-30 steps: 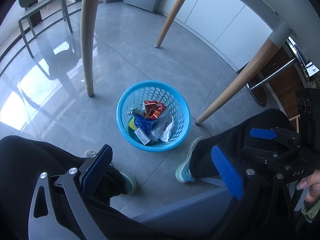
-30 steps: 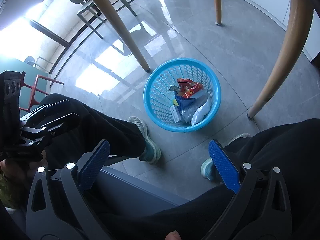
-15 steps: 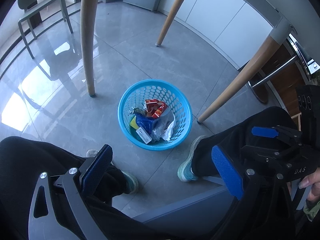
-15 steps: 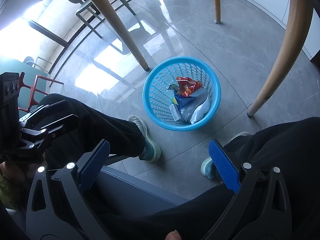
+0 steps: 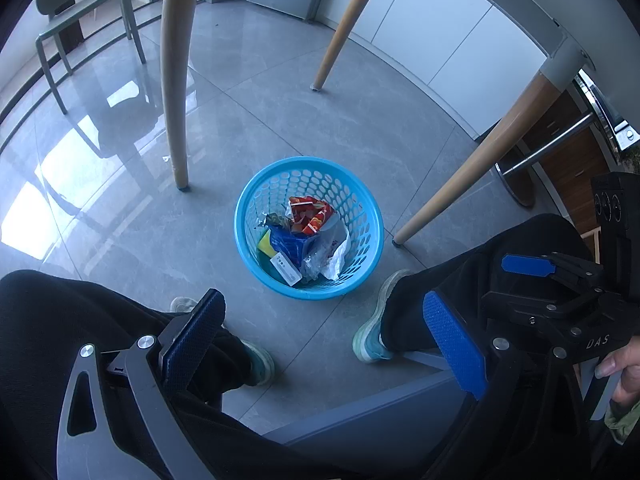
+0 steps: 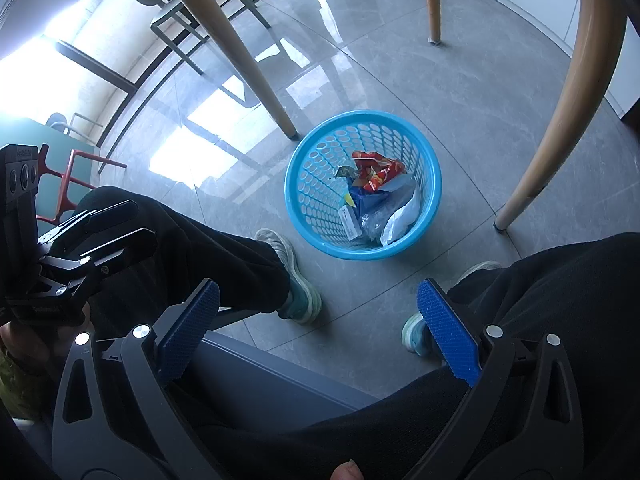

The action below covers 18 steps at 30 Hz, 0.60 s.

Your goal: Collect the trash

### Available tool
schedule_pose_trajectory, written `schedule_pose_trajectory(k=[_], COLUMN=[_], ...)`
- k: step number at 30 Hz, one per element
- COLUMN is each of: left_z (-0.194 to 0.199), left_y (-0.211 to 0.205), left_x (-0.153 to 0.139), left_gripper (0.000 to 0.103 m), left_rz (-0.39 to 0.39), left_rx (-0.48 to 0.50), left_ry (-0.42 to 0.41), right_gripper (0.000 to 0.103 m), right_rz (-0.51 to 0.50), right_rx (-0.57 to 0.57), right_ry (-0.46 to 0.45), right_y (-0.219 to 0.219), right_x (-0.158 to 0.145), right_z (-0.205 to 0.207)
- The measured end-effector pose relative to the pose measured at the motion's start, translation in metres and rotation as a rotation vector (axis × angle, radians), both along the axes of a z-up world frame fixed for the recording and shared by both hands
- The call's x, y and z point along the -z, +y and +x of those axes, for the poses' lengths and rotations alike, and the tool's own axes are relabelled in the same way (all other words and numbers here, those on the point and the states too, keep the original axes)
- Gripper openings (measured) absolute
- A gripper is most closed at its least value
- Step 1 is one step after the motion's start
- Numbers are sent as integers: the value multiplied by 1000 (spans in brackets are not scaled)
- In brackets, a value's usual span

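Grey floor | trash basket (image 5: 362, 216) ahead, well apart | both hand-held grippers (image 5: 324, 336) (image 6: 320, 320) spread, empty

Legible text is limited to one marking. The letters "DAS" are printed in pale characters on the black frame of the right tool (image 5: 556, 280), as seen in the left wrist view, close to the hand (image 5: 622, 372) that holds it. The white label (image 5: 285, 266) on a package in the blue basket (image 5: 372, 236) carries small dark print that is too small to read. The red wrapper (image 5: 310, 216) shows printed graphics, but no word can be made out.
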<state>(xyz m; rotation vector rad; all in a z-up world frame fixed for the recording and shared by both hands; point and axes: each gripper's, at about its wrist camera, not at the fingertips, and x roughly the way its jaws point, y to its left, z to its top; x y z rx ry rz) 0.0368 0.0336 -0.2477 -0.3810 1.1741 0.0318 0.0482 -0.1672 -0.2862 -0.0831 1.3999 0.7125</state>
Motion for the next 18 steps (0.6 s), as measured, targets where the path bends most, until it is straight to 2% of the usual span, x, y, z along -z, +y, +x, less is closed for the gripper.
schedule_pose_trajectory(k=[18], left_z=[-1], left_y=[-3], left_x=[4], left_gripper=[97], left_rz=[-11], left_rx=[-5], left_ry=[11], right_gripper=[95], right_rz=[-1], right_rx=[1], right_ry=[2], right_y=[1], right_x=[-1], right_z=[1])
